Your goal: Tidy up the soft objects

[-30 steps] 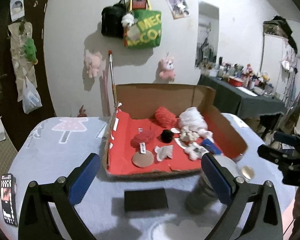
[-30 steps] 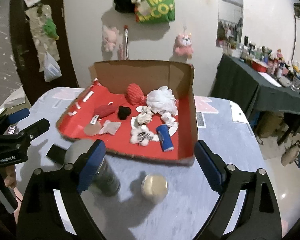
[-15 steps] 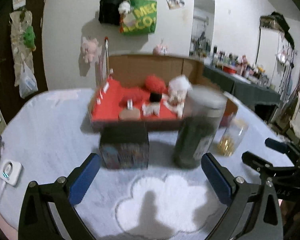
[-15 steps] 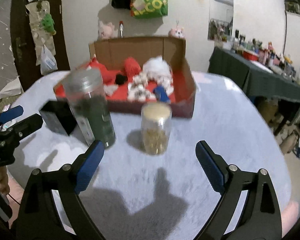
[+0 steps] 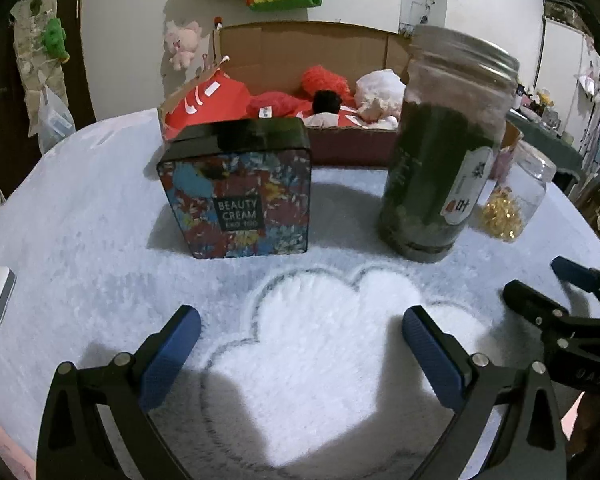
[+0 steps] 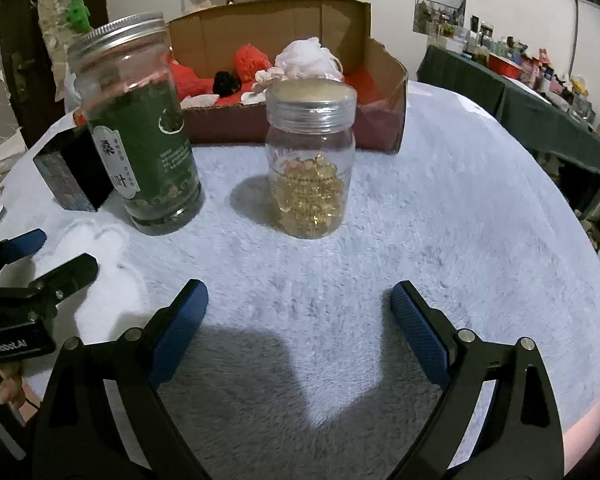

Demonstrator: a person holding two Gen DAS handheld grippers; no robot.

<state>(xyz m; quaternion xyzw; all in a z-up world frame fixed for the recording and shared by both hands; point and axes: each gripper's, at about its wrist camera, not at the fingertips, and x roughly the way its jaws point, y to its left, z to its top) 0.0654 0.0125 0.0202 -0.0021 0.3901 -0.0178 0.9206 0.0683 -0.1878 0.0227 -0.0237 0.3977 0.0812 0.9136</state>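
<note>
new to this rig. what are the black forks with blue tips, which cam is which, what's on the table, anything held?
No robot arm here: a person holds a two-finger gripper in each hand, and each carries a fisheye camera looking forward along its fingers. So each view shows its own gripper at the bottom: the left gripper in the left wrist view, the right gripper in the right.

On the fluffy blue cover stand a floral tin, a tall green-filled jar and a small jar of golden beads. Behind them is a cardboard box holding soft red, black and white items.

Both grippers are open and hold nothing.
</note>
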